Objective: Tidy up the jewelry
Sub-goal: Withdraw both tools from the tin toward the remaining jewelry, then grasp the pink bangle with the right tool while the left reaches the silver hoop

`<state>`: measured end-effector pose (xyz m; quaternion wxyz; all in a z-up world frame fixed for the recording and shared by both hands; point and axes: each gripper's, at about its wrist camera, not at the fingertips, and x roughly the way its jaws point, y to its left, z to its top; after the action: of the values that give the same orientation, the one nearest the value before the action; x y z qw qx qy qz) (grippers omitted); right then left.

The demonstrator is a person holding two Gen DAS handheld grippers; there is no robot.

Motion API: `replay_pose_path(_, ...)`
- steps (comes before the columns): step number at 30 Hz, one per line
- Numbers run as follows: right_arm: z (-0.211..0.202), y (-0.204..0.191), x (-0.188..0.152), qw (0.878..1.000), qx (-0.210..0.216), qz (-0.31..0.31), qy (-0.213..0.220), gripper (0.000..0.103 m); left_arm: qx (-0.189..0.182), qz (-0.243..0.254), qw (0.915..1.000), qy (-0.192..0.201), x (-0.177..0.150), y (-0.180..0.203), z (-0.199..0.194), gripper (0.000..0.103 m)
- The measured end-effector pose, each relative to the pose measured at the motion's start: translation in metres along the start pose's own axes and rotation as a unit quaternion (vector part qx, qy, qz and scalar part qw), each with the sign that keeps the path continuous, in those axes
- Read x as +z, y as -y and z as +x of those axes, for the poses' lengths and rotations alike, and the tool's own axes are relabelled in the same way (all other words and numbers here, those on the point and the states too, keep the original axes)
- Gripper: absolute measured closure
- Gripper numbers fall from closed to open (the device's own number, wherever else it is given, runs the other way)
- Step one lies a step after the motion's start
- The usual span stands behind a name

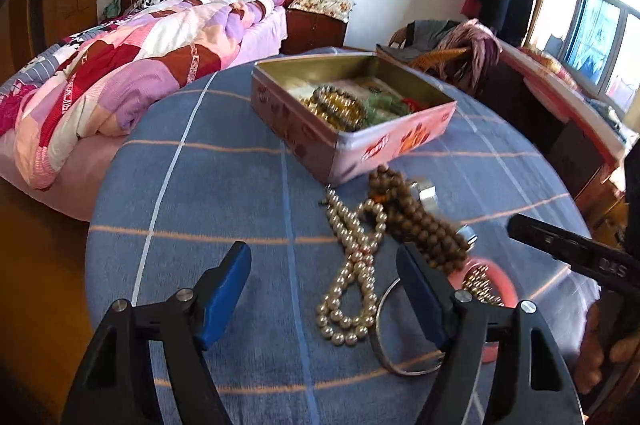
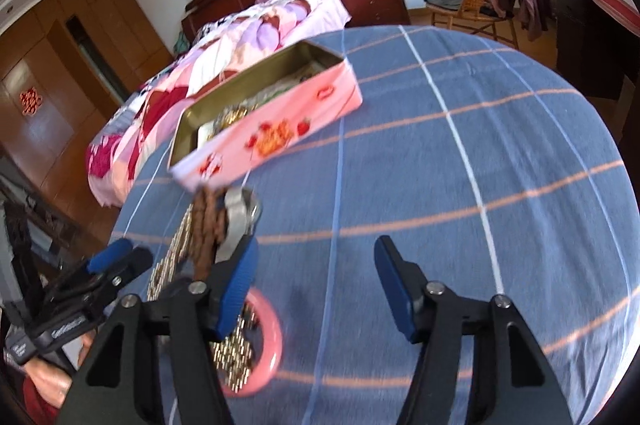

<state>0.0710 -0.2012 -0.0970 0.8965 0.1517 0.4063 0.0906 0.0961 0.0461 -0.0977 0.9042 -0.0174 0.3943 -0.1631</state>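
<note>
A pink tin (image 1: 384,141) with its lid off is seen standing on a table covered by a blue checked cloth (image 1: 208,193). Bead bracelets in olive, amber and green tones (image 1: 340,105) are held inside the tin. In front of the tin, on the cloth, a cluster of loose jewelry is laid out: a pearl necklace (image 1: 352,277) looped on itself, a strand of brown wooden beads (image 1: 420,225) just beside it and touching a silver-coloured metal piece (image 1: 426,191), a thin silver bangle (image 1: 384,345) at the near end of the pearls, and a pink bangle (image 1: 496,285) with what appears to be a gold chain (image 1: 480,285) piled within it, though this is blurred in the right wrist view.

The left tongs (image 1: 324,273) are held with the blue pads apart, the pearl necklace lying between them but untouched by either pad. The right tongs (image 2: 316,261) are likewise spread apart over bare cloth, nothing being gripped; the pink bangle (image 2: 260,341) lies partly under the left-hand finger of these tongs.

A bed (image 1: 100,85) with a patchwork quilt is seen beyond the table.
</note>
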Motion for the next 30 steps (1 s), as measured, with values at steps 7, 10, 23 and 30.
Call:
replay_pose_path(7,-0.007,-0.007,-0.017,0.999,0.005,-0.027,-0.018,0.042,-0.015,0.015,0.9998,0.005,-0.005,0.006,-0.014,0.028)
replay_pose_path(10,-0.005,-0.012,-0.022,0.999,0.017,-0.033,-0.029,0.042,-0.016,0.025,0.9996,0.003,-0.008,0.011,-0.016,0.028)
replay_pose_path(23,0.018,-0.068,-0.035,0.986,0.001,-0.149,-0.069,0.010,0.006,0.010,0.9999,0.009,-0.009,-0.014,-0.031,0.028)
replay_pose_path(30,0.024,-0.076,-0.038,0.979,-0.027,-0.188,-0.075,0.019,-0.023,0.025,0.9993,-0.017,-0.021,-0.002,-0.029,0.028)
